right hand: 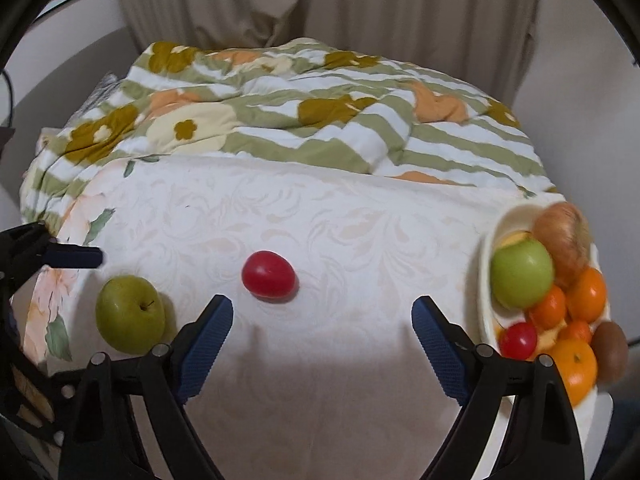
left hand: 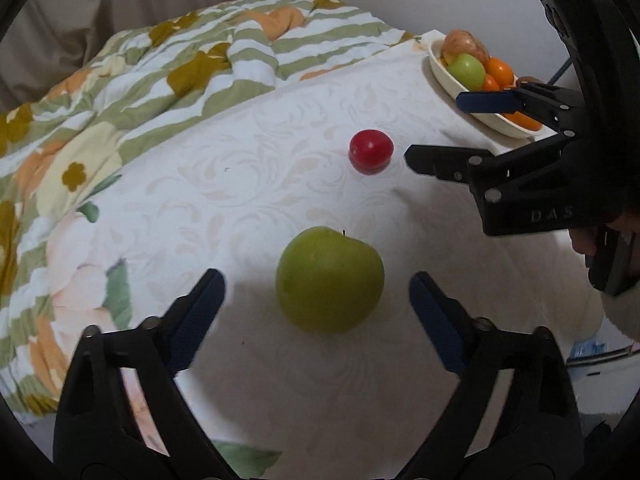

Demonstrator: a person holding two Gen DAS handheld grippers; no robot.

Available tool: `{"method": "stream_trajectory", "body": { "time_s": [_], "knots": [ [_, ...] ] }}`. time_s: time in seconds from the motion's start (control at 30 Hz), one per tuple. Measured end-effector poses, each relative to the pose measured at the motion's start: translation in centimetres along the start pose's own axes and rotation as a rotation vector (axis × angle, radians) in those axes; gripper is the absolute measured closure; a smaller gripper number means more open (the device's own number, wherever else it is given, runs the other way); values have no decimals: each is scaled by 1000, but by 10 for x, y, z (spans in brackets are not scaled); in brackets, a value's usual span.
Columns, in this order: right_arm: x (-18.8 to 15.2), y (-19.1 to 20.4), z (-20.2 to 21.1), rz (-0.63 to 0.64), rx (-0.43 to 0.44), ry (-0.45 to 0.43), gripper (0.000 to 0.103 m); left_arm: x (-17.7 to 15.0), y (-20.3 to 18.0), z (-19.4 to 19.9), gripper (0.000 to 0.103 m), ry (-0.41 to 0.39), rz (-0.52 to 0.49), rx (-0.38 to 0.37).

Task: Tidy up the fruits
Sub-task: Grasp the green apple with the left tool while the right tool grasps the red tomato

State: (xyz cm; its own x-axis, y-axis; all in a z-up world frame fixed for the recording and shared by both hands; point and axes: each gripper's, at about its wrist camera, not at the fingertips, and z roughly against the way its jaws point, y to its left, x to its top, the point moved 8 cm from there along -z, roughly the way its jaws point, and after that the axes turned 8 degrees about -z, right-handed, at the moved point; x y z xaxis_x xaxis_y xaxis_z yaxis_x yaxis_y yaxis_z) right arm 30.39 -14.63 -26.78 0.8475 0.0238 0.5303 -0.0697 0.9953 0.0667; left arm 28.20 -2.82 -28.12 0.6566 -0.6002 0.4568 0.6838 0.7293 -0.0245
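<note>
A green apple (left hand: 329,279) lies on the white patterned bedcover, between the wide-apart fingers of my left gripper (left hand: 318,292), which is open and touches nothing. The same apple (right hand: 130,314) shows at the lower left of the right wrist view. A small red fruit (right hand: 269,275) lies just beyond my right gripper (right hand: 322,316), which is open and empty. In the left wrist view this red fruit (left hand: 371,150) sits just left of the right gripper's fingertips (left hand: 418,156). A cream oval dish (right hand: 490,256) holds a green apple, oranges, a kiwi and a red fruit.
A rumpled green-striped floral quilt (right hand: 304,120) is heaped at the far side of the bed. Beige curtains (right hand: 320,4) hang behind it. The dish (left hand: 446,78) sits near the bed's right edge. A hand (left hand: 588,240) grips the right gripper's handle.
</note>
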Motion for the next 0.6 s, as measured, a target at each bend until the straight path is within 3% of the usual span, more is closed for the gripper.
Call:
{"method": "stream_trajectory", "body": {
  "time_s": [0.1, 0.23, 0.27, 0.4, 0.6],
  "knots": [
    [0, 3, -8, 21, 40, 6, 17, 1, 0, -10, 18, 12, 7, 9],
    [-5, 7, -25, 36, 49, 53, 30, -3, -1, -21, 24, 42, 27, -3],
    [-6, 8, -27, 31, 65, 58, 32, -3, -2, -21, 24, 40, 25, 7],
    [-5, 14, -30, 38, 96, 54, 32, 2, -4, -20, 40, 41, 16, 19],
    [0, 24, -36, 69, 123, 53, 47, 3, -3, -20, 40, 48, 33, 24]
  ]
}}
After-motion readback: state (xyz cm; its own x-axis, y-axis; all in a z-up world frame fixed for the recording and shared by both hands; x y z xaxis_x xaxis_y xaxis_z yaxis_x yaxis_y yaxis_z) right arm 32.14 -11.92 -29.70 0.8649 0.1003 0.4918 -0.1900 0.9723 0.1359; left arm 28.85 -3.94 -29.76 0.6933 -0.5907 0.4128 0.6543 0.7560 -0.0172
